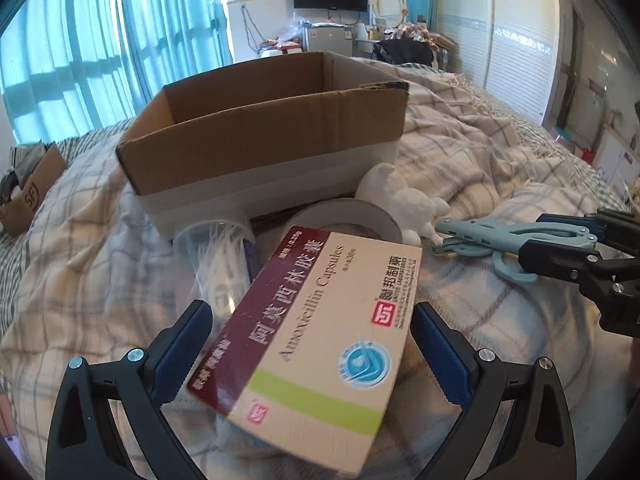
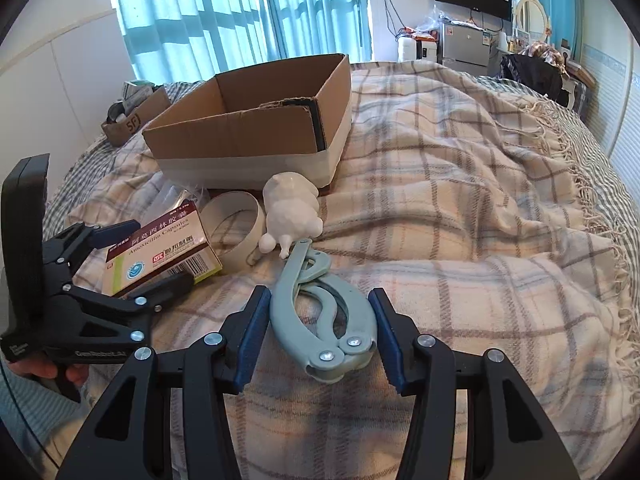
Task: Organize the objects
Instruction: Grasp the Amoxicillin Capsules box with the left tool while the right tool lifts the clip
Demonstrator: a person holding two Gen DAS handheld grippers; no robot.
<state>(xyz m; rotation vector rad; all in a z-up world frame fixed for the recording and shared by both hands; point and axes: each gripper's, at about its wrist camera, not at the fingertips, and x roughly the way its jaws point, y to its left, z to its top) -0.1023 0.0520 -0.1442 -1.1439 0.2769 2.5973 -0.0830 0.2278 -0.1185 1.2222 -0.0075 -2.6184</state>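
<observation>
The left gripper (image 1: 312, 356) is clamping the medicine box (image 1: 320, 332), long axis slanting toward the carton (image 1: 264, 152); the right gripper (image 2: 316, 336) is standing wide open around the opener (image 2: 316, 312).

The left wrist view sat low behind the left gripper (image 1: 312, 356), close over the bed (image 1: 500, 320), and faced the cardboard box (image 1: 264, 152) at upper centre with the medicine box (image 1: 320, 332) filling its lower middle. The right wrist view looked from behind the right gripper (image 2: 316, 336), a little farther back and off to the right, along the bed toward the curtains (image 2: 240, 12). Both views shared the cardboard box (image 2: 256, 124), medicine box (image 2: 160, 248), tape roll (image 2: 236, 228), white figurine (image 2: 292, 208) and pale blue tool (image 2: 316, 312), and each caught the other gripper at its edge.
</observation>
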